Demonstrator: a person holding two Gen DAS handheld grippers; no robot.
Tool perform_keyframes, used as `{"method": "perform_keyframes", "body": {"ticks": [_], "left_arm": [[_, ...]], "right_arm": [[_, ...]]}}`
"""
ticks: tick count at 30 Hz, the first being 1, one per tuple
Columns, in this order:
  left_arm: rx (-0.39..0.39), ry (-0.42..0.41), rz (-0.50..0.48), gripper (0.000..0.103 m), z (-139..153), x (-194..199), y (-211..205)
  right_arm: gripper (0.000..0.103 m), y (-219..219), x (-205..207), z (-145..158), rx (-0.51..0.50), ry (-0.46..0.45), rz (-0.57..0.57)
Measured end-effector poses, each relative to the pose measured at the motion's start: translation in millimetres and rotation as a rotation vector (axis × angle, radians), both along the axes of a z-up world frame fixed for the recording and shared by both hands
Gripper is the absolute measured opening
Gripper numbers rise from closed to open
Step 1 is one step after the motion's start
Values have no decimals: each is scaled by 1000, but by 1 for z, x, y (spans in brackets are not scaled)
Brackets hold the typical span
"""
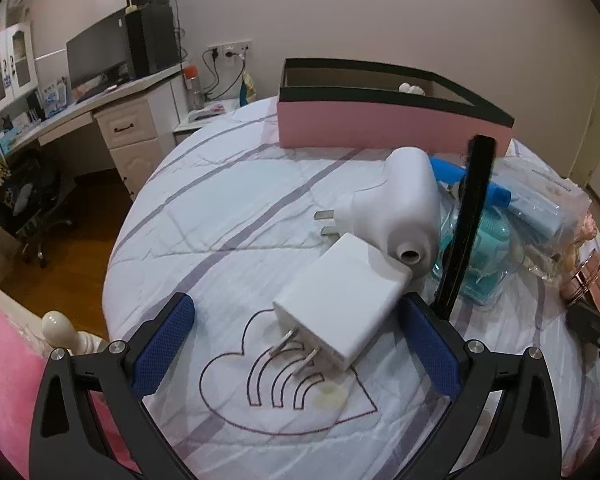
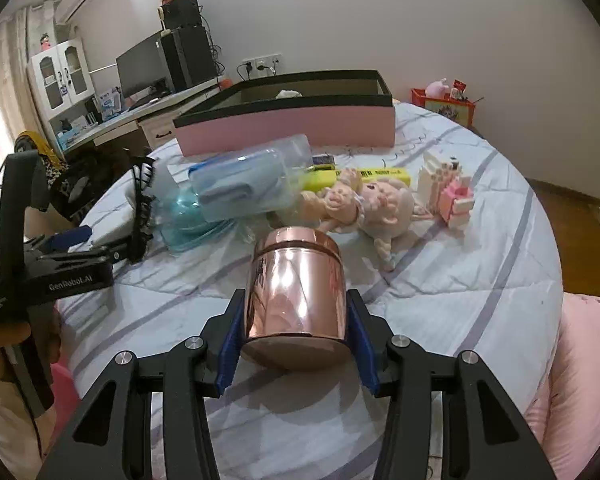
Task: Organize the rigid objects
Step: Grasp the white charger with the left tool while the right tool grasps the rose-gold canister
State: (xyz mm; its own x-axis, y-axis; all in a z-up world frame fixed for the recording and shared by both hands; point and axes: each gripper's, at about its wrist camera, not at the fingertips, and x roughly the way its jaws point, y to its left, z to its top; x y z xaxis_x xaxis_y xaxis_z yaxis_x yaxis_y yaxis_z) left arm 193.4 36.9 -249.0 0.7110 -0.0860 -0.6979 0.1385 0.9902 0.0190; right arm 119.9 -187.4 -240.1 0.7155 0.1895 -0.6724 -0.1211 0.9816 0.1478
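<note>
A flat white charger (image 1: pixel 340 300) with metal prongs lies on the bed between the open blue pads of my left gripper (image 1: pixel 296 344), which do not touch it. Behind it lies a rounded white plug device (image 1: pixel 404 208). My right gripper (image 2: pixel 296 332) is shut on a rose-gold metal tin (image 2: pixel 296 284), lying on its side between the pads; the tin also shows at the right edge of the left wrist view (image 1: pixel 588 280). A pink box with a black rim (image 1: pixel 380 120) stands open at the back, also in the right wrist view (image 2: pixel 288 120).
A black comb (image 1: pixel 466 216) leans over clear bags of blue items (image 1: pixel 484 248). In the right wrist view lie a plastic bag (image 2: pixel 244 184), a pig doll (image 2: pixel 372 208), a yellow box (image 2: pixel 364 178) and a block toy (image 2: pixel 448 192). The left gripper's body (image 2: pixel 60 268) is at left.
</note>
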Motion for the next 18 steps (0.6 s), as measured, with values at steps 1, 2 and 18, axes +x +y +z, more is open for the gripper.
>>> {"method": "perform_keyframes", "body": {"ticks": [1, 2, 18], "left_arm": [[-5, -5, -19, 93, 1, 1, -1], [-8, -14, -29, 76, 1, 0, -1], [-84, 4, -57, 41, 6, -9, 0]], "right_arm": [[49, 0, 0, 0, -2, -1, 2], [49, 1, 1, 0, -5, -3, 3], [48, -2, 2, -1, 2, -12, 5]]}}
